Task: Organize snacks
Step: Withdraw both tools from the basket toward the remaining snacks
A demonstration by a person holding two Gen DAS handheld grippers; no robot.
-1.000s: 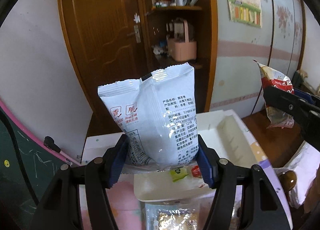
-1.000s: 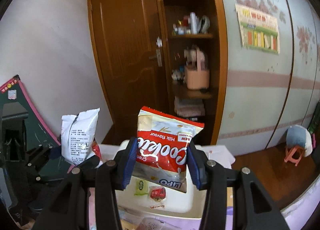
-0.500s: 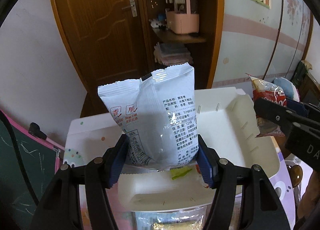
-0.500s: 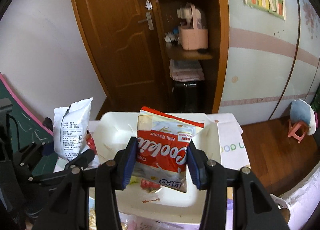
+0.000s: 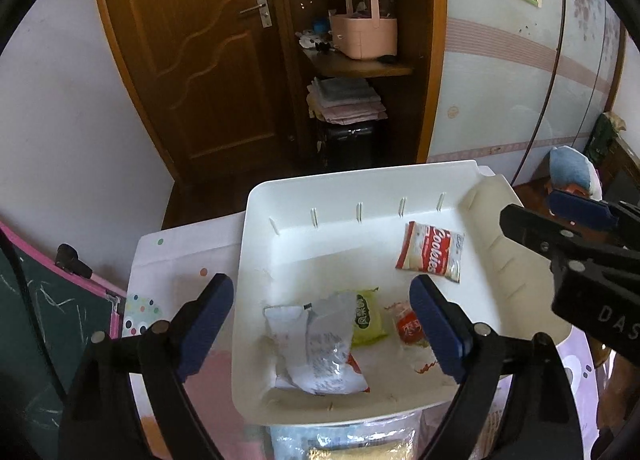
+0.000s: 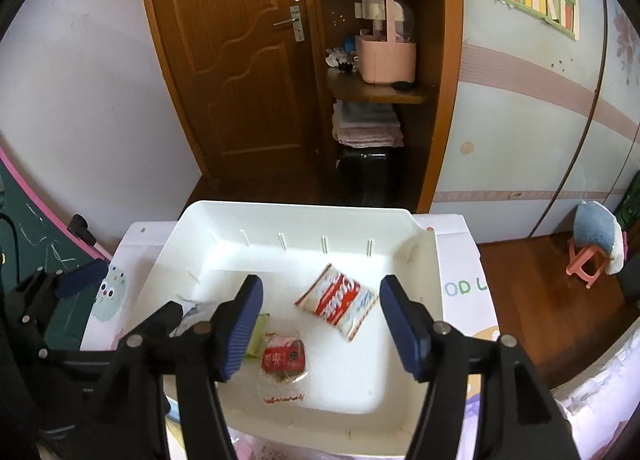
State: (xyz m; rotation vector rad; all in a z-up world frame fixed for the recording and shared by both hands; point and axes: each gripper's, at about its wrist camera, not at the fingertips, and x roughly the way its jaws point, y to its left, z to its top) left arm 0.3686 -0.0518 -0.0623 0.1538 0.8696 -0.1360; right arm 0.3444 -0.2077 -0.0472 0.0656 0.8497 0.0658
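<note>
White bin (image 5: 256, 220) is receiving both packets; both tongs (image 5: 322, 324) (image 6: 320, 328) are opening, empty; lowering further risks crushing the cookie packet (image 6: 338, 306).

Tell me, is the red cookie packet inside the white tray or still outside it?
Inside. The red cookie packet lies flat on the floor of the white tray, toward its far right part, touching neither tool.

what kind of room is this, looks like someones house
Most likely a lived-in room at home: a wooden door, a shelf nook with a pink basket above folded cloths, and floral wardrobe doors.
</note>
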